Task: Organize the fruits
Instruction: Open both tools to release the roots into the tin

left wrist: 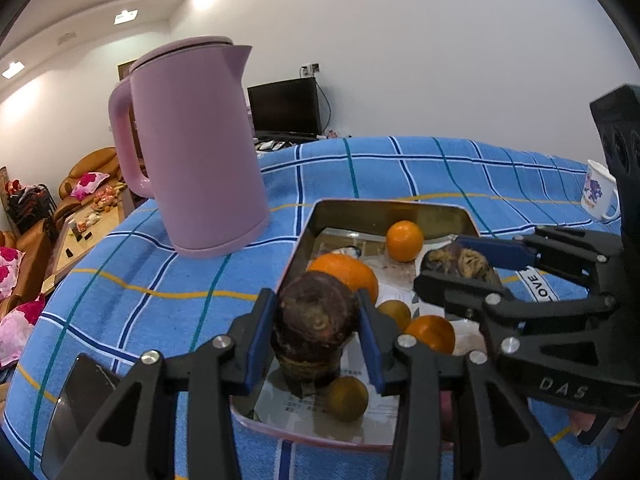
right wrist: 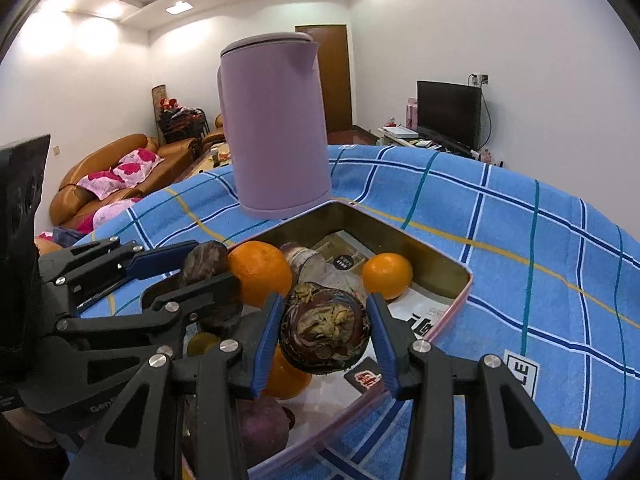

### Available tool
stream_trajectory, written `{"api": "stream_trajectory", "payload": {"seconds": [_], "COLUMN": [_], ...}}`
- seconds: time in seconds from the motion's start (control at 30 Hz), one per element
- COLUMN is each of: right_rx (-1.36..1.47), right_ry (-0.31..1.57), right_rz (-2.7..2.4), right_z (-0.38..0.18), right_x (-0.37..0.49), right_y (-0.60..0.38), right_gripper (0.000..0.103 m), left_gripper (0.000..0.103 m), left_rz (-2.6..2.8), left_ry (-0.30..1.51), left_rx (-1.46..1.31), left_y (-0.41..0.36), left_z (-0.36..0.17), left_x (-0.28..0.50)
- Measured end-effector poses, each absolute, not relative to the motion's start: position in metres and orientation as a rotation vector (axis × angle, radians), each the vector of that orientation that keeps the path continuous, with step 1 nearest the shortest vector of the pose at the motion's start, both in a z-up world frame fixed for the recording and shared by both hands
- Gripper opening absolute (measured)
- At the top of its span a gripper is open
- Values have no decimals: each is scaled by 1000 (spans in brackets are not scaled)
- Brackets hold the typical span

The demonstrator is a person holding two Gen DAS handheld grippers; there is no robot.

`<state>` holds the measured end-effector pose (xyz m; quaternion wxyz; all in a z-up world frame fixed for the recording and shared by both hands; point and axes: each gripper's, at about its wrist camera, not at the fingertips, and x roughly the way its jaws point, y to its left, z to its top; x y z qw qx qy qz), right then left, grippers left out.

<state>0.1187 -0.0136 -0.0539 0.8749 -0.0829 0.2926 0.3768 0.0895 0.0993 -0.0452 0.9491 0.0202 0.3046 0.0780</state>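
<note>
A metal tin tray on the blue plaid cloth holds oranges, a bigger orange and small brownish fruits. My left gripper is shut on a dark brown taro-like root, held over the tray's near left side; it also shows in the right wrist view. My right gripper is shut on a second dark root, held above the tray's right side; it shows in the left wrist view.
A pink electric kettle stands on the cloth just behind the tray. A white mug sits at the far right. A purple tuber lies in the tray's near corner. A phone lies near the left gripper.
</note>
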Motion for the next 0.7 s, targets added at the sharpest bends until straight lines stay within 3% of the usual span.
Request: {"api": "stream_trajectory", "payload": {"seconds": [0.2,0.7], "right_rx": [-127,-57], "right_ry": [616,540], "right_rz": [775,651], "right_z": [-54,-47], "right_x": [120,116], "right_y": [-25,-56], "right_gripper": [62,64], "left_gripper": [64,76], "left_rz": [171,199], "left_ry": [586,486], "left_rx": [12,26], "left_y": [104,96], "left_z": [-41,-31], "left_x": [83,64]}}
